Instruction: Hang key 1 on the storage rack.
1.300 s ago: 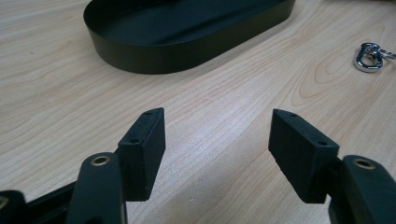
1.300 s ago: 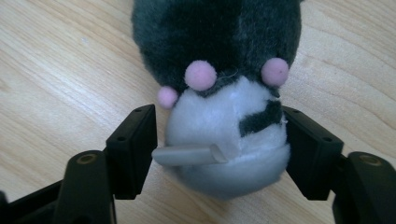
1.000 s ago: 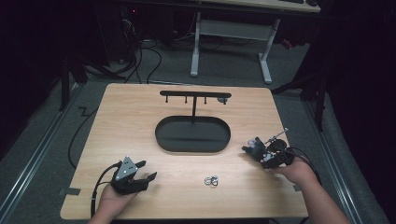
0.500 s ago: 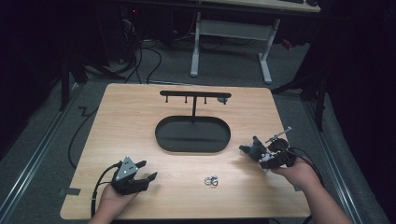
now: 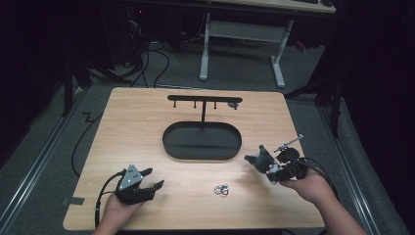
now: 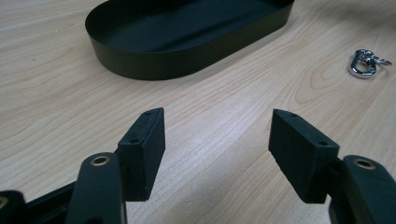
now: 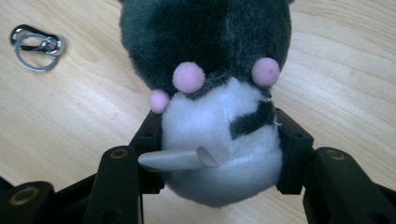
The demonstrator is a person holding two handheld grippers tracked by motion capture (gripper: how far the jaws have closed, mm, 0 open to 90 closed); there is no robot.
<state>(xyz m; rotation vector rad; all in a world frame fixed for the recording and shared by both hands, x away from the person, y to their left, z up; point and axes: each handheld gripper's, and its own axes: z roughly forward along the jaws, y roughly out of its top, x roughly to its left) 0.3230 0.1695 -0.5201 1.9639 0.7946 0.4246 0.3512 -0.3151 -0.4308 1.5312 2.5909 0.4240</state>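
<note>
While the right tool (image 5: 258,161) hangs above the near right part of the bench (image 5: 137,122), its two jaws are clamped on a small plush toy (image 7: 210,93), one pad pressed into each side of the toy's white belly. These jaws have just been closing a little, with the toy between them. In the right gripper view the toy is dark grey above and white below, with three small pink pompoms across its middle and a grey tag curling out by one pad; the wood lies a little way beneath it. In the high view the toy (image 5: 258,159) sticks out toward the left from the tool, just near and right of the black oval tray (image 5: 176,147). The left tool (image 5: 155,187) rests low at the near left of the bench, its jaws spread wide apart with only bare wood between them. A silver key ring with a clip (image 5: 221,189) lies flat on the bench between the two tools, apart from both. Behind the tray stands a black T-shaped rack (image 5: 203,99) with small pegs hanging from its bar.
</note>
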